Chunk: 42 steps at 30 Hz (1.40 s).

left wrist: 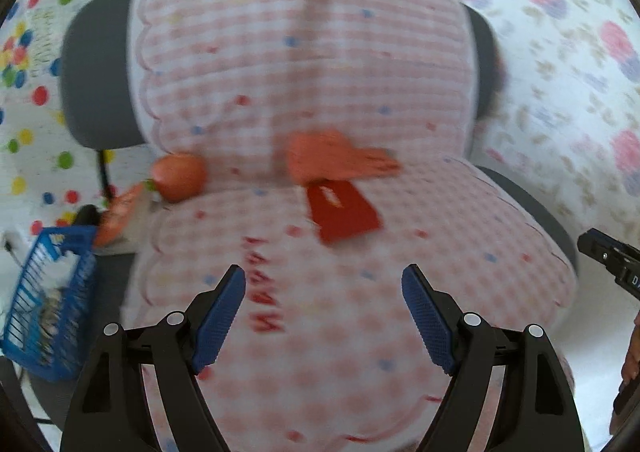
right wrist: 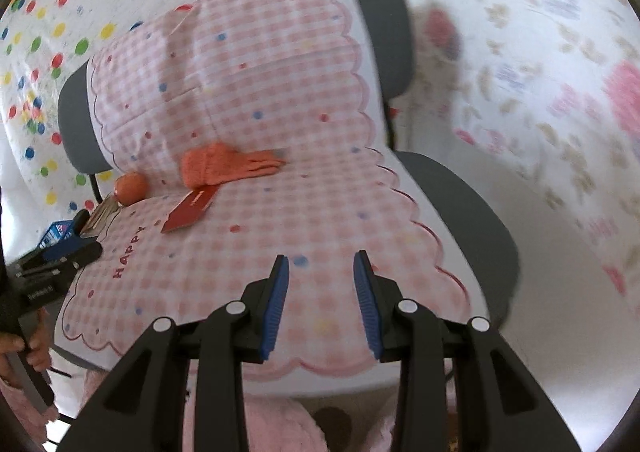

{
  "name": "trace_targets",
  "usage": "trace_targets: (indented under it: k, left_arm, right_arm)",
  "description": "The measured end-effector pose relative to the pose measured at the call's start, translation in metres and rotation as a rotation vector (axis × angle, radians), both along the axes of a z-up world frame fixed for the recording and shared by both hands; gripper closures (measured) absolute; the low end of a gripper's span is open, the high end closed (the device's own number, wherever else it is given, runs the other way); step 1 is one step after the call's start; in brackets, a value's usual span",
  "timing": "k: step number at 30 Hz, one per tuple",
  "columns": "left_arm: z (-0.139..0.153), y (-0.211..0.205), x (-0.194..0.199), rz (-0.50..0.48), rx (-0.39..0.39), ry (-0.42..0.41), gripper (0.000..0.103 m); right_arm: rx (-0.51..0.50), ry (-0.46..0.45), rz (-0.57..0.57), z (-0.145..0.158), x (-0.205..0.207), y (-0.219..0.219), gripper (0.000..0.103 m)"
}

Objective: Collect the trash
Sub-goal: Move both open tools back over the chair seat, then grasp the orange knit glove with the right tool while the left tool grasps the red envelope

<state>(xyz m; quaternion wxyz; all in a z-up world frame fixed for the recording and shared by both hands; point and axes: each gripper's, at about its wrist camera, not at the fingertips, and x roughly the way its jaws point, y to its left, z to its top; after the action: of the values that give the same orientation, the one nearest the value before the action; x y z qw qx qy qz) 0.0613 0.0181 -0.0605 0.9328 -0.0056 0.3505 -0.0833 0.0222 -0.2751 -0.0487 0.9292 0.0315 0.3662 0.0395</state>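
The left gripper (left wrist: 323,318) sits at six o'clock, its blue pads wide apart with nothing between them, over a chair (left wrist: 94,92) draped in a pink checked cloth (left wrist: 304,64). Near the centre lies an orange glove (left wrist: 336,158), and a red card (left wrist: 344,210) just below it touches or slips under its edge. At nine o'clock an orange ball (left wrist: 180,176) rests at the cloth's edge. A blue basket (left wrist: 48,292) stands at eight o'clock. The right gripper (left wrist: 610,258) pokes in at three o'clock.
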Motion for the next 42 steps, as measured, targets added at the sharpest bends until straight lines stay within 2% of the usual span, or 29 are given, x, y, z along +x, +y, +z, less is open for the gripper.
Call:
trace_targets:
  k: [3, 8, 10, 19, 26, 29, 33, 34, 35, 36, 38, 42]
  left_arm:
    - [0.000, 0.019, 0.022, 0.053, 0.007, -0.004, 0.021]
    - [-0.011, 0.037, 0.056, 0.115, 0.038, 0.034, 0.021]
    - [-0.015, 0.041, 0.068, 0.122, 0.034, 0.040, 0.020]
    - [-0.036, 0.055, 0.131, 0.185, 0.050, 0.079, 0.014]
    - [-0.047, 0.066, 0.155, 0.217, 0.046, 0.108, 0.014]
    - [-0.049, 0.071, 0.160, 0.230, 0.045, 0.118, 0.014]
    - [-0.049, 0.073, 0.160, 0.235, 0.045, 0.127, 0.014]
    - [-0.048, 0.074, 0.158, 0.237, 0.041, 0.128, 0.014]
    - [-0.048, 0.074, 0.157, 0.237, 0.039, 0.129, 0.014]
    - [-0.047, 0.075, 0.155, 0.236, 0.038, 0.128, 0.014]
    - [-0.045, 0.072, 0.149, 0.231, 0.044, 0.121, 0.014]
    - [-0.039, 0.064, 0.138, 0.212, 0.055, 0.110, 0.014]
  right_arm:
    - [-0.008, 0.013, 0.036, -0.004, 0.032, 0.015, 0.069]
    - [0.001, 0.026, 0.091, -0.015, 0.081, 0.038, 0.068]
    - [0.000, 0.029, 0.113, -0.021, 0.101, 0.048, 0.054]
    - [0.022, 0.098, 0.222, -0.059, 0.205, 0.094, 0.048]
    - [0.035, 0.139, 0.308, -0.079, 0.269, 0.132, 0.047]
    - [0.027, 0.135, 0.334, -0.082, 0.284, 0.147, 0.037]
    - [-0.006, 0.149, 0.359, -0.088, 0.298, 0.166, 0.036]
    - [-0.018, 0.158, 0.360, -0.090, 0.301, 0.169, 0.039]
    - [-0.028, 0.168, 0.359, -0.092, 0.303, 0.171, 0.058]
    - [-0.014, 0.184, 0.368, -0.092, 0.304, 0.171, 0.083]
    - [0.019, 0.167, 0.370, -0.085, 0.298, 0.167, 0.089]
    - [0.027, 0.083, 0.335, -0.050, 0.268, 0.142, 0.090]
